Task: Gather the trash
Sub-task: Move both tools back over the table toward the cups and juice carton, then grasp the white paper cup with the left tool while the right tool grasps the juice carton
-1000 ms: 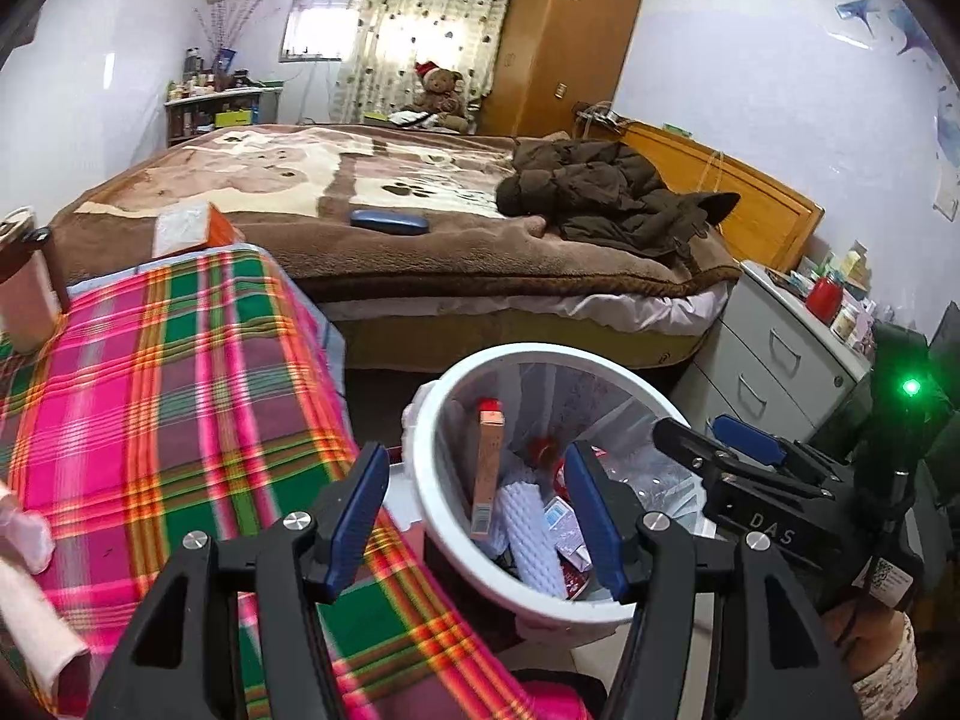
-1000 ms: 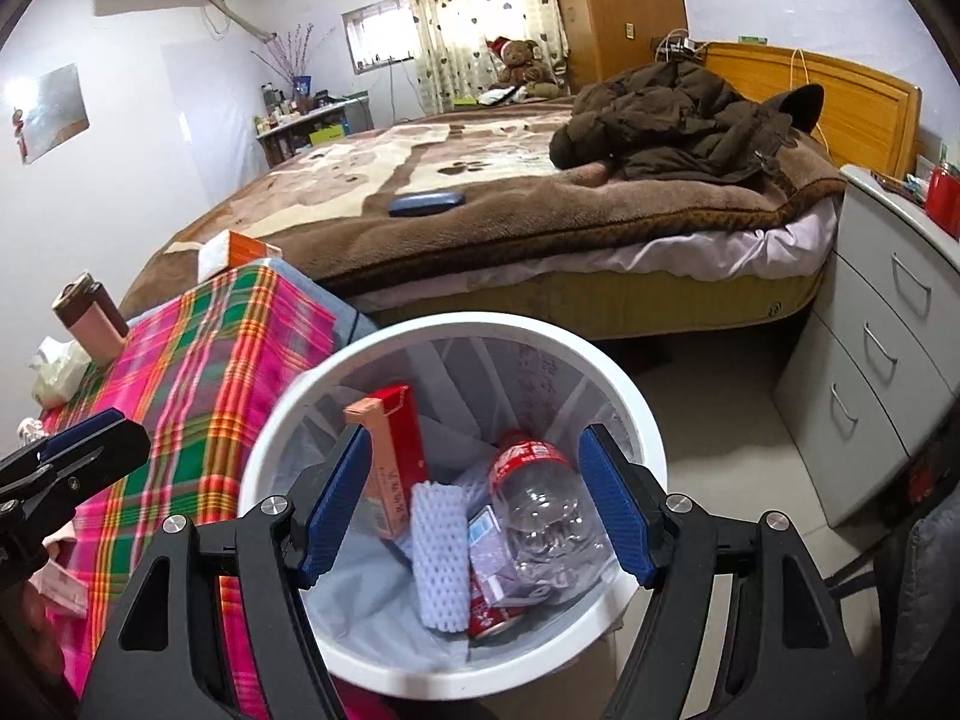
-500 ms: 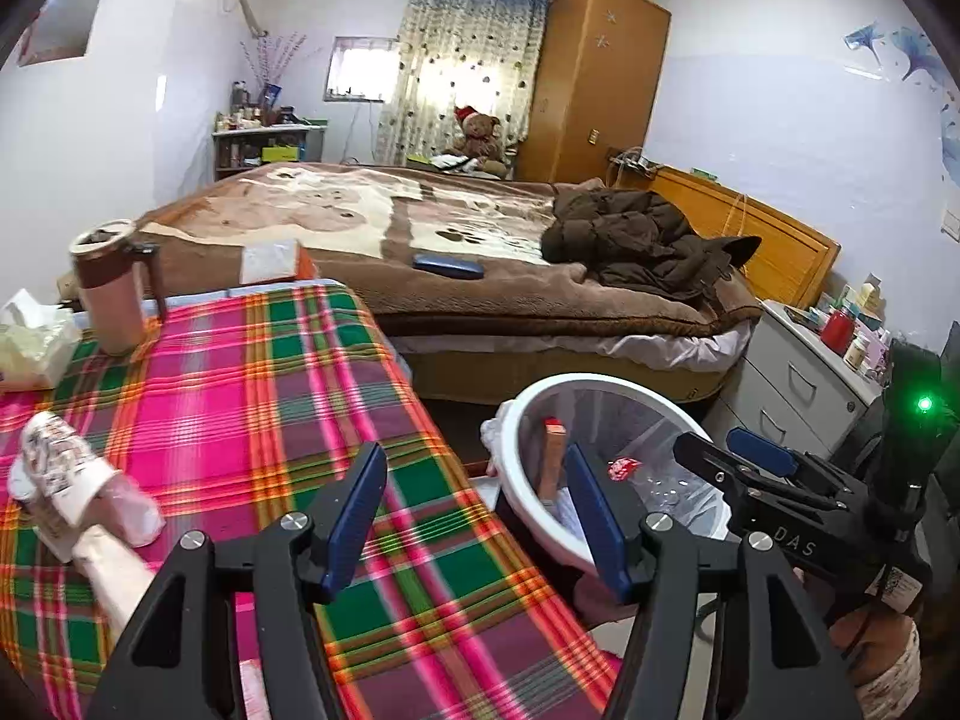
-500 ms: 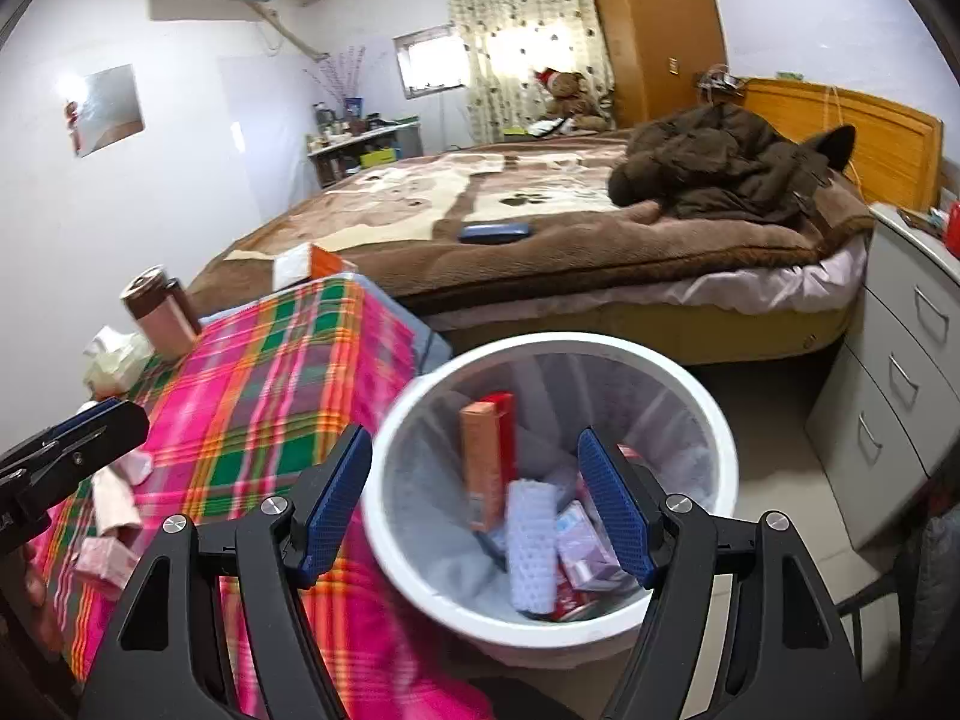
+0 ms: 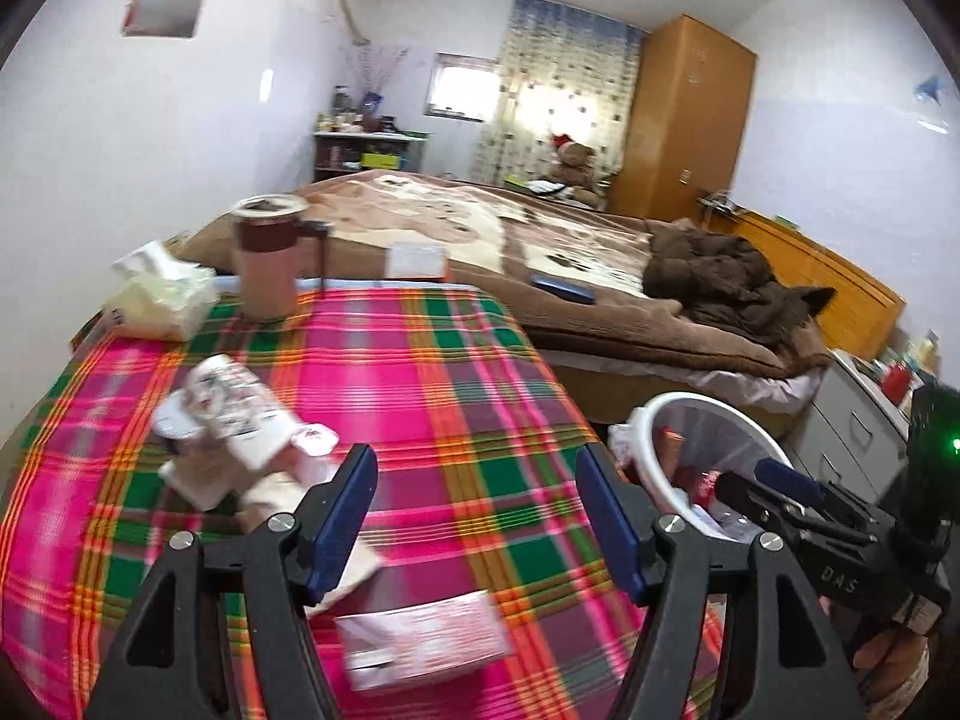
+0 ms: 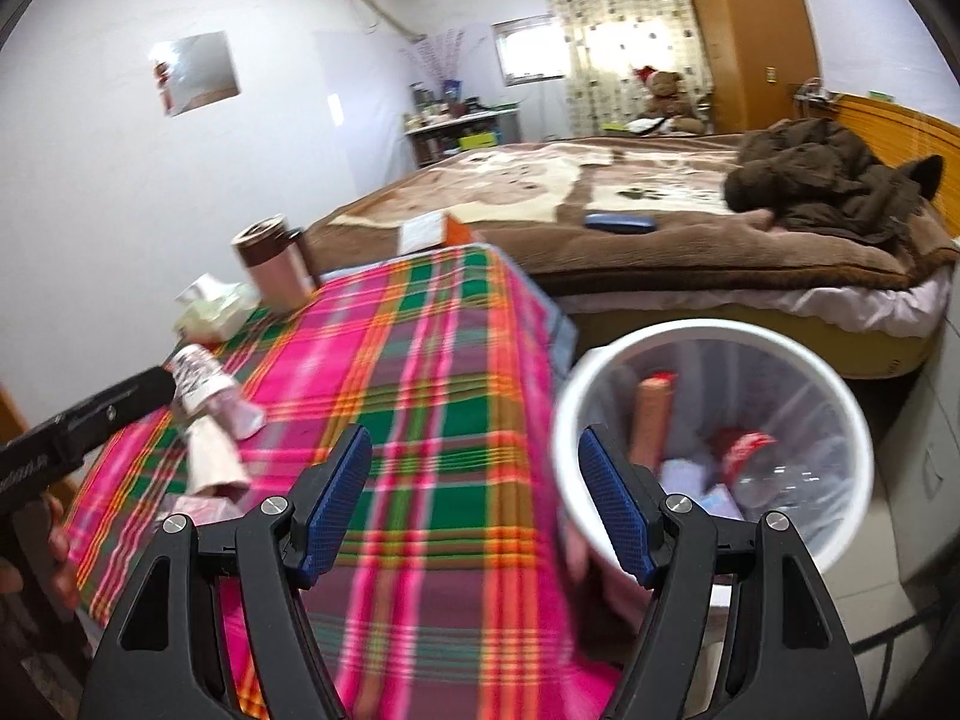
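A round white plastic trash bin [image 6: 714, 438] stands on the floor just right of the counter [image 5: 420, 372], which wears a pink and green plaid cloth. Inside it lie a clear bottle with a red label [image 6: 768, 468] and a tall orange box [image 6: 651, 420]. On the counter's left side lies a small heap of crumpled white and pink wrappers [image 5: 234, 438] (blurry), with a flat pink packet [image 5: 420, 639] nearer. The left tool [image 5: 474, 528] is opening, nothing between its blue pads. The right tool [image 6: 474, 504] stands wide and empty.
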Tool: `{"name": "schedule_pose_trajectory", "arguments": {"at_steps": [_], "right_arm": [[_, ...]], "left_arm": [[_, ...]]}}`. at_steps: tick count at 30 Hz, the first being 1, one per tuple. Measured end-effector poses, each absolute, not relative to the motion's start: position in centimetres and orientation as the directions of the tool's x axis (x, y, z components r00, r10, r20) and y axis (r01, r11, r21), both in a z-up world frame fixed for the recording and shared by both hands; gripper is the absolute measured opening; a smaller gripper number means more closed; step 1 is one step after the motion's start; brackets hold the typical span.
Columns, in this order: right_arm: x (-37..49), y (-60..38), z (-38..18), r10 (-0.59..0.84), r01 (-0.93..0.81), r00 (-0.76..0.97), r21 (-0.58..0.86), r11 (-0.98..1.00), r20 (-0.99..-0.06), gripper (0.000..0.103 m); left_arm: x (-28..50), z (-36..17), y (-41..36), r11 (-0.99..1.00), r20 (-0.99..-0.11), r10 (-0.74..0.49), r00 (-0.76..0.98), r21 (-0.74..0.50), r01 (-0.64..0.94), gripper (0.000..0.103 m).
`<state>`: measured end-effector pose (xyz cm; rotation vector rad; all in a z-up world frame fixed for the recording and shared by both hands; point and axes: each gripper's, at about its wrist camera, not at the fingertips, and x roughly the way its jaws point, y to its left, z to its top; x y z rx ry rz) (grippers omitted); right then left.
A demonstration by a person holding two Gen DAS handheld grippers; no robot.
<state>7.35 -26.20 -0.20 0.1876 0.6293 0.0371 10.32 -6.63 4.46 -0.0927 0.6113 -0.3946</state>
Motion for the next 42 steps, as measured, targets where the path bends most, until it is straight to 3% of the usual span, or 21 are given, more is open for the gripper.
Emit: {"name": "schedule_pose_trajectory", "arguments": {"at_steps": [16, 25, 42], "right_arm": [[8.0, -16.7, -1.6, 0.429, -0.392, 0.684, 0.199, 0.898, -0.589, 0.073], [8.6, -13.0, -2.6, 0.456, -0.524, 0.616, 0.098, 0.846, -0.642, 0.073], [8.7, -11.5, -3.0, 0.476, -0.595, 0.551, 0.077, 0.800, -0.685, 0.073]], "left_arm": [[12.1, 1.1, 2.4, 0.963, -0.611, -0.259, 0.748, -0.224, 0.151, 0.071], [13.7, 0.2, 5.5, 0.970, -0.634, -0.218, 0.742, -0.223, 0.094, 0.071], [17.7, -1.1, 6.8, 0.973, -0.661, -0.212, 0.720, -0.213, 0.090, 0.071]]}}
